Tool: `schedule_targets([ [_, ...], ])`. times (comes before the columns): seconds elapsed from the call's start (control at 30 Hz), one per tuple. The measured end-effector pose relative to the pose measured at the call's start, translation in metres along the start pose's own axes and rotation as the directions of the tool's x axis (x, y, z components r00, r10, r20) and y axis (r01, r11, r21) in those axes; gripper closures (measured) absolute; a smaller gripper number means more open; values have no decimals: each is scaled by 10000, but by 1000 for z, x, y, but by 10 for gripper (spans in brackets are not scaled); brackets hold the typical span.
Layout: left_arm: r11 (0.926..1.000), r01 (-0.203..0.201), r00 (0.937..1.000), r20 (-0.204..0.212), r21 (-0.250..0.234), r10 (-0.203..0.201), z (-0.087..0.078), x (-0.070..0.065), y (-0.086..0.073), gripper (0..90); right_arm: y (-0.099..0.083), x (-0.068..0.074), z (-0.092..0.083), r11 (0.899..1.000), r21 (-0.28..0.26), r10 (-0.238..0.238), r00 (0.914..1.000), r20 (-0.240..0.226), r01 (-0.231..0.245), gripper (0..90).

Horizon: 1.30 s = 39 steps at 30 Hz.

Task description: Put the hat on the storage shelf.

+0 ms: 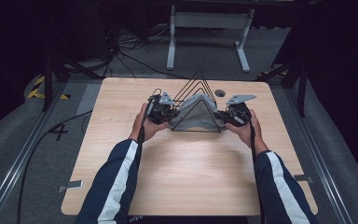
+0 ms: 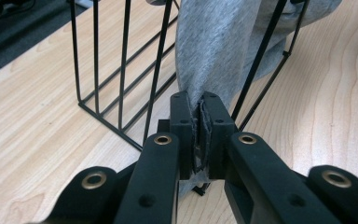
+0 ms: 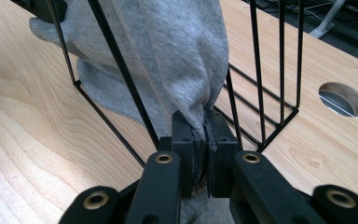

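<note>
You held a gripper in each hand over the wooden table [image 1: 191,172], and between them, just above the centre of the high view, a grey cloth [image 1: 196,114] hung draped over a black wire rack [image 1: 197,84] shaped like a row of triangles. Your left gripper [image 1: 168,115] sat at the left foot of the rack and your right gripper [image 1: 223,116] at its right foot, each touching a lower corner of the cloth. In the left gripper view the left gripper [image 2: 200,128] had its jaws pressed together on a bunched edge of the cloth [image 2: 214,46], which rose from the middle of the frame to the top, with the rack's upright wires [image 2: 121,70] standing on the table at the upper left. In the right gripper view the right gripper [image 3: 204,140] was likewise pinching a gathered corner of the cloth [image 3: 168,51], the fabric spreading up and to the left behind a slanted wire, while more rack wires [image 3: 265,79] stood to the right. A round hole [image 3: 342,99] in the table showed at the right edge of that frame. Your sleeves, dark with a white stripe, came in from the bottom of the high view.
</note>
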<state>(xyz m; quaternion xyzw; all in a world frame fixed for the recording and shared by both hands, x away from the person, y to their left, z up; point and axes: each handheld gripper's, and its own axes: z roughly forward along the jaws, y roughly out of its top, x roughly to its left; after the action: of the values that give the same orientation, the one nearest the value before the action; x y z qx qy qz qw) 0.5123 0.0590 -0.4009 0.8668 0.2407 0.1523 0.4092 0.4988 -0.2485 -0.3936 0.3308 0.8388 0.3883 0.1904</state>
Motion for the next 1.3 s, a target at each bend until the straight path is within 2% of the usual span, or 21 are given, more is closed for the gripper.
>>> schedule_targets([
  [0.2, 10000, 63, 10000, -60, -17, -63, -1, 0, -2, 851, -3, 0, 2, 9999, -41, 97, 9999, 35, -97, 841],
  [0.3, 10000, 60, 9999, -129, -15, -60, -10, 2, -2, 850, -1, 2, -2, 10000, -45, 66, 9999, 129, -65, 835],
  [0.5, 10000, -40, 9997, -252, -40, 39, -17, 1, -2, 847, 1, 5, -8, 10000, -51, -55, 9997, 247, 56, 825],
  [0.67, 9999, -139, 9986, -512, -25, 138, -28, 2, -4, 854, 4, 7, -13, 9996, 34, -267, 9988, 407, 266, 809],
  [0.93, 10000, -45, 9968, -800, 4, 45, -47, 6, -10, 856, 7, 10, -23, 9997, -50, -226, 9981, 578, 229, 767],
  [1.1, 9997, -234, 9952, -953, 93, 242, -57, 5, -15, 856, 7, 12, -31, 9996, -84, -251, 9978, 606, 256, 744],
  [1.2, 9984, -452, 9932, -1057, 351, 487, -66, 4, -22, 858, 7, 13, -36, 9995, -37, -304, 9976, 615, 307, 744],
  [1.3, 9984, -448, 9931, -1070, 339, 482, -71, 4, -25, 858, 6, 13, -39, 9995, -90, -292, 9980, 564, 298, 744],
])
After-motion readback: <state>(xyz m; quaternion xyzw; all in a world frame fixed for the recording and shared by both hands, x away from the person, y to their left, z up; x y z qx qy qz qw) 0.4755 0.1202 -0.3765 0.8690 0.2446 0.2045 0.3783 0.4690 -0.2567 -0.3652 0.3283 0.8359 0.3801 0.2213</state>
